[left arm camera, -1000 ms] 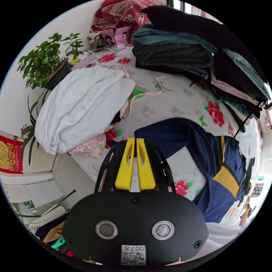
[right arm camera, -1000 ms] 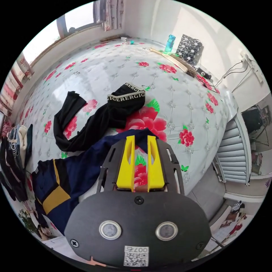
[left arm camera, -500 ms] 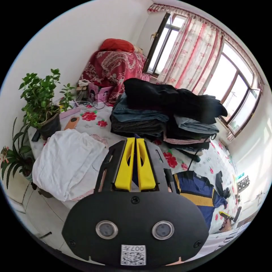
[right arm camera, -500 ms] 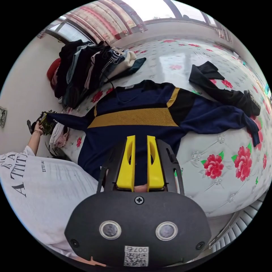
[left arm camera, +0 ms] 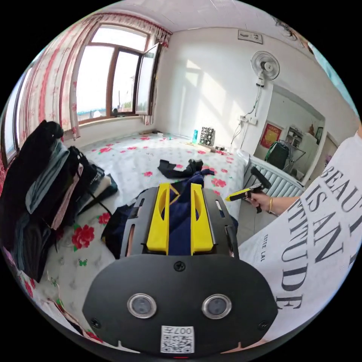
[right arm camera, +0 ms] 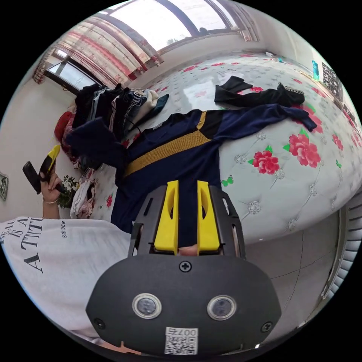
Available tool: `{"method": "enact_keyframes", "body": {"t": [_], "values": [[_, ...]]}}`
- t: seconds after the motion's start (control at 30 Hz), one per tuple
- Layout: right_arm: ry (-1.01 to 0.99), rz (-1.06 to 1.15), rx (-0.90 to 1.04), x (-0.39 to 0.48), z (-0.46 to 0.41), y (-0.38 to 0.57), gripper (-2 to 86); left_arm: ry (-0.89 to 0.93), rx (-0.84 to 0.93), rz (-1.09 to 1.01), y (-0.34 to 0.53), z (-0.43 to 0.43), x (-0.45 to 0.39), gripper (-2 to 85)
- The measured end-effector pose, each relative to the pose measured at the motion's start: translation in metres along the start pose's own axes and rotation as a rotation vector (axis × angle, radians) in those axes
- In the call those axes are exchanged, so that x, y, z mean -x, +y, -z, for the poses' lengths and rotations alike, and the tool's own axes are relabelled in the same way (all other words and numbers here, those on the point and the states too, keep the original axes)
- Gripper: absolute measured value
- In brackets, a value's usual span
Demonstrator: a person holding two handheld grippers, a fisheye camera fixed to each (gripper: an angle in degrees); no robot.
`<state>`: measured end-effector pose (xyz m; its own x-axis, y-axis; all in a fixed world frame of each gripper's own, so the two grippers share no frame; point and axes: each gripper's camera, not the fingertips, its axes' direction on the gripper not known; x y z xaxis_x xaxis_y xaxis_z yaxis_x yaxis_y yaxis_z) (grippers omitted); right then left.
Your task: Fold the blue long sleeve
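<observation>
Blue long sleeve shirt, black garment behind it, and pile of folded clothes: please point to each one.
blue long sleeve shirt [right arm camera: 169, 149]: right gripper view, yellow chest stripe.
black garment [right arm camera: 260, 98]: right gripper view, its middle.
pile of folded clothes [left arm camera: 41, 188]: left gripper view, side of the stack.

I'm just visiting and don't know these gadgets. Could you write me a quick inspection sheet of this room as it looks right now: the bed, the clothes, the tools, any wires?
Surface: floral bedspread, quilted, with red flowers.
Job's things: blue long sleeve lies face up with one sleeve spread out; the other sleeve looks lifted and bunched.
Clutter: black garment beyond the spread sleeve; pile of folded clothes near the window.
Grippers: left gripper open, blue cloth showing between its jaws; right gripper open, above the hem.
Cables: wall cable below the fan.
Surroundings: wall fan, radiator, curtained window.
</observation>
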<state>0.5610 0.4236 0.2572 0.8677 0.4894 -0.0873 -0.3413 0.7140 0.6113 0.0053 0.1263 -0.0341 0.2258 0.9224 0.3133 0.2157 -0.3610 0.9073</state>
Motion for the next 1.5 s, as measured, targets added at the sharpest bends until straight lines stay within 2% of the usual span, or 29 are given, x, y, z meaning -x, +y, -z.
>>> {"method": "enact_keyframes", "body": {"t": [0.2, 0.3, 0.47, 0.6, 0.7, 0.83, 0.9, 0.97, 1.03, 1.1, 1.23, 1.3, 1.4, 1.5], "values": [[0.000, -0.047, 0.046, -0.015, -0.022, 0.018, 8.9, -0.135, 0.466, 0.310, 0.174, -0.100, 0.038, 7.4], [0.014, 0.040, 0.081, 0.004, -0.045, -0.005, 9.7, -0.178, 0.569, 0.430, 0.227, -0.124, 0.060, 7.3], [0.056, 0.263, 0.229, 0.057, -0.121, -0.053, 10.4, -0.197, 0.559, 0.514, 0.262, -0.148, 0.073, 7.8], [0.082, 0.392, 0.347, 0.093, -0.170, -0.056, 8.9, -0.276, 0.545, 0.467, 0.261, -0.169, 0.095, 8.5], [0.210, 0.451, 0.428, 0.100, -0.203, -0.047, 5.0, -0.267, 0.555, 0.451, 0.251, -0.199, 0.125, 9.4], [0.172, 0.455, 0.274, 0.103, -0.145, -0.063, 1.2, -0.301, 0.595, 0.419, 0.245, -0.240, 0.158, 8.9], [0.090, 0.460, 0.153, 0.103, -0.100, -0.068, 0.6, -0.345, 0.711, 0.395, 0.260, -0.271, 0.178, 5.7], [-0.015, 0.508, 0.035, 0.104, -0.047, -0.063, 0.1, -0.325, 0.670, 0.381, 0.266, -0.269, 0.185, 2.5], [-0.029, 0.554, -0.019, 0.106, -0.022, -0.051, 0.0, -0.355, 0.698, 0.364, 0.277, -0.268, 0.194, 0.7], [0.010, 0.586, 0.011, 0.103, -0.021, -0.034, 0.0, -0.352, 0.672, 0.357, 0.293, -0.258, 0.203, -0.1], [0.107, 0.456, 0.364, 0.061, -0.093, 0.001, 0.4, -0.335, 0.656, 0.382, 0.311, -0.243, 0.224, -0.5], [0.150, 0.387, 0.469, 0.047, -0.116, 0.013, 1.0, -0.317, 0.647, 0.418, 0.319, -0.234, 0.240, -0.5], [0.180, 0.350, 0.507, 0.044, -0.122, 0.016, 3.2, -0.307, 0.639, 0.441, 0.329, -0.226, 0.256, -0.6], [0.127, 0.336, 0.368, 0.053, -0.095, 0.000, 5.1, -0.313, 0.635, 0.440, 0.335, -0.220, 0.267, -0.6]]}}
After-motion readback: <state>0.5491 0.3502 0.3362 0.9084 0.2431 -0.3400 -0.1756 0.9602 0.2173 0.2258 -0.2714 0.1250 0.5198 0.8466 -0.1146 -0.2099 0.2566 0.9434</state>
